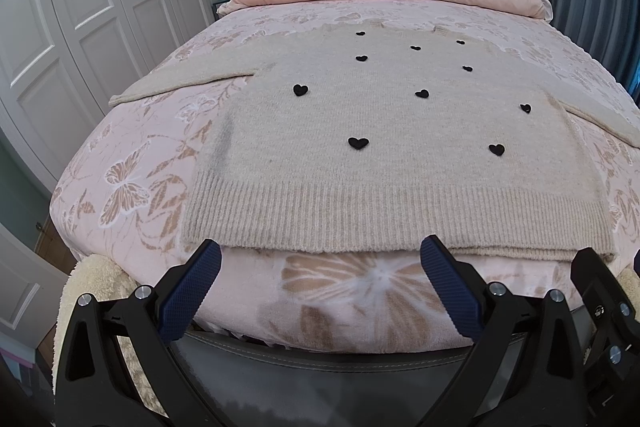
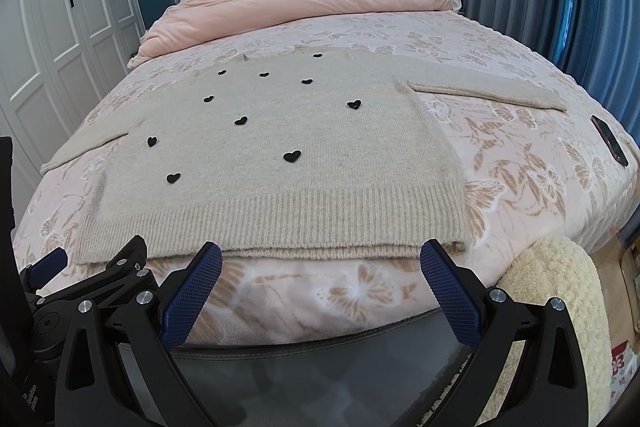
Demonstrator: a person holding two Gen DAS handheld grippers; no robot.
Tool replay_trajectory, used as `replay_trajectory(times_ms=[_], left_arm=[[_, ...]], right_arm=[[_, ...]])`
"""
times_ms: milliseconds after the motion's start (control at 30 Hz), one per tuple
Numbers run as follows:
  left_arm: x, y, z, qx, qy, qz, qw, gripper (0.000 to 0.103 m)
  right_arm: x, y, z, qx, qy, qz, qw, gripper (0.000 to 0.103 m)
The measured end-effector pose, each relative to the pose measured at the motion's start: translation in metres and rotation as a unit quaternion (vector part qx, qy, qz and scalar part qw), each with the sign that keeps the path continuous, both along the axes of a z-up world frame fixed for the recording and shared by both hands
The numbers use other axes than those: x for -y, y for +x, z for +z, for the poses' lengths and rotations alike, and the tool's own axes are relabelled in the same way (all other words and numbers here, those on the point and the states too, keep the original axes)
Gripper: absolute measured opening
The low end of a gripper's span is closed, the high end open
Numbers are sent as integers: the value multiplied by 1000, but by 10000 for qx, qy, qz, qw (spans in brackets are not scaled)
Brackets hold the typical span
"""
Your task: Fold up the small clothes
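A beige knit sweater [image 1: 360,131] dotted with black hearts [image 1: 358,143] lies spread flat on the floral bedspread [image 1: 132,163], ribbed hem [image 1: 392,215] toward the foot of the bed and both sleeves splayed out to the sides. The left gripper [image 1: 320,259] hovers just short of the hem with its jaws wide apart and nothing between them, and the right gripper [image 2: 321,259] sits in much the same pose beside it, also spread and empty. No fold looks begun yet. The likeliest trouble, as I judge it, is in the pinch: the knit is thick and lies on a plush cover, so a finger driven too low may catch the bedspread along with the hem, and lifting would then drag the bedding and wrinkle the sweater. Catching only the top layer is the opposite risk (the hem shows two stacked edges), which would let the front peel off the back and skew the fold. The sleeves, well out to either side, may trail or bunch if the body is moved first. A dark phone [image 2: 610,141] rests near the right edge of the bed, and a swept sleeve could nudge it off.
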State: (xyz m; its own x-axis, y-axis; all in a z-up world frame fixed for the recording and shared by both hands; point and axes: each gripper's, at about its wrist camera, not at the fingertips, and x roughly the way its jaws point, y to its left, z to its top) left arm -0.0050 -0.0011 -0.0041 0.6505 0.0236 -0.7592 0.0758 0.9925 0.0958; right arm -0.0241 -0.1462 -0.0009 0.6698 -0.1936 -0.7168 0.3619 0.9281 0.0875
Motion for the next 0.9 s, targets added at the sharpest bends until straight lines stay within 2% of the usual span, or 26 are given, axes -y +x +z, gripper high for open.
replay_trajectory(times_ms=[133, 200, 300, 400, 533, 600, 667, 700, 767, 833, 900], left_arm=[[-8, 4, -4, -184, -269, -45, 9995, 98], [-17, 7, -1, -106, -382, 54, 9992, 98], [-30, 16, -1, -121, -557, 206, 9982, 98], [-42, 33, -6, -367, -695, 341, 9963, 98], [-47, 51, -13, -625, -765, 547, 9936, 98], [-48, 60, -17, -761, -882, 636, 9912, 98], [-45, 66, -20, -818, -947, 670, 9899, 98], [-44, 68, -20, -837, -945, 673, 9897, 98], [-41, 73, -21, -874, -911, 652, 9899, 98], [-37, 77, -21, -895, -866, 628, 9902, 98], [-35, 81, -21, -910, -841, 623, 9903, 98]], right_arm=[[10, 2, -11, -119, 314, 119, 9994, 98], [25, 6, -15, -72, 483, 92, 9988, 98], [71, 14, -8, 168, 606, -237, 9977, 98], [154, 31, 0, 329, 1079, -755, 9907, 98], [296, 49, -6, 432, 1860, -1911, 9628, 98], [350, 57, -12, 447, 1919, -2356, 9517, 98], [414, 66, -26, 610, 2264, -2746, 9325, 98], [432, 67, -32, 657, 2414, -2897, 9238, 98], [476, 70, -51, 720, 2720, -3420, 8966, 94], [506, 73, -66, 731, 2894, -3757, 8774, 91], [521, 79, -78, 722, 2925, -3927, 8689, 85]])
